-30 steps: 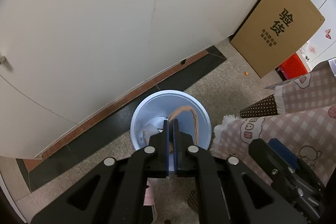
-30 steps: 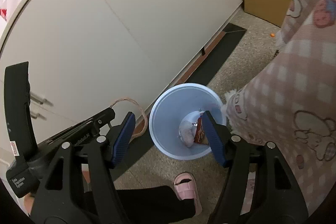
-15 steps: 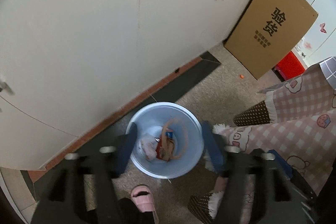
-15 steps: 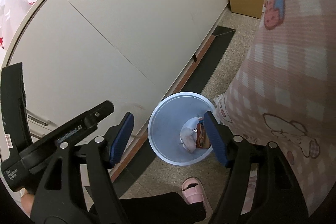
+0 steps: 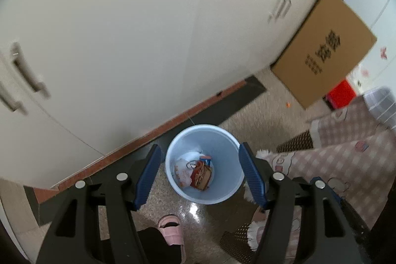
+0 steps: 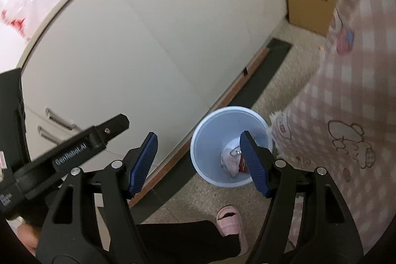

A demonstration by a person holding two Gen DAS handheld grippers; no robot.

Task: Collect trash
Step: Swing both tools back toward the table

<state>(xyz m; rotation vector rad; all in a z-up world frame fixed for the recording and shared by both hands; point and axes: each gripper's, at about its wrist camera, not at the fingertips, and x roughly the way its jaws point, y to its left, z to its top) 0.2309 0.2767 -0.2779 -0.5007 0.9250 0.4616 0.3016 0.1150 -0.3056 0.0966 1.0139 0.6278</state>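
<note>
Both grippers hang over the floor, tilted down at a pale blue bin (image 5: 224,140) that stands just off the foot of a run of cream cabinets (image 5: 138,41). The left gripper (image 5: 201,176) has its jaws standing wide apart with nothing between them; seen through that gap, the bin sits well below the blue pads (image 5: 148,171). The right gripper (image 6: 198,162) is likewise spread wide and empty, its right pad (image 6: 253,165) crossing the near side of the bin in that camera.

The trash (image 5: 195,171) lies at the bottom of the bin: a crumpled white bag, a red and orange wrapper and a small blue scrap, heaped together toward the side nearest the person. In the right camera the same heap (image 6: 231,160) shows partly hidden behind the pad.

A dark strip (image 5: 222,105) and a reddish plinth run along the base of the cabinets, with the bin's far rim close to that strip. To the right of the bin a pink checked cloth (image 5: 346,160) with cartoon prints hangs down, its fringed edge just beside the rim. A cardboard box (image 5: 324,51) with printed characters leans at the far end of the cabinets, with something red (image 5: 340,93) on the floor by it. A pink slipper (image 5: 172,230) on a foot in dark trousers stands on the speckled floor (image 5: 259,110) on the near side of the bin.
</note>
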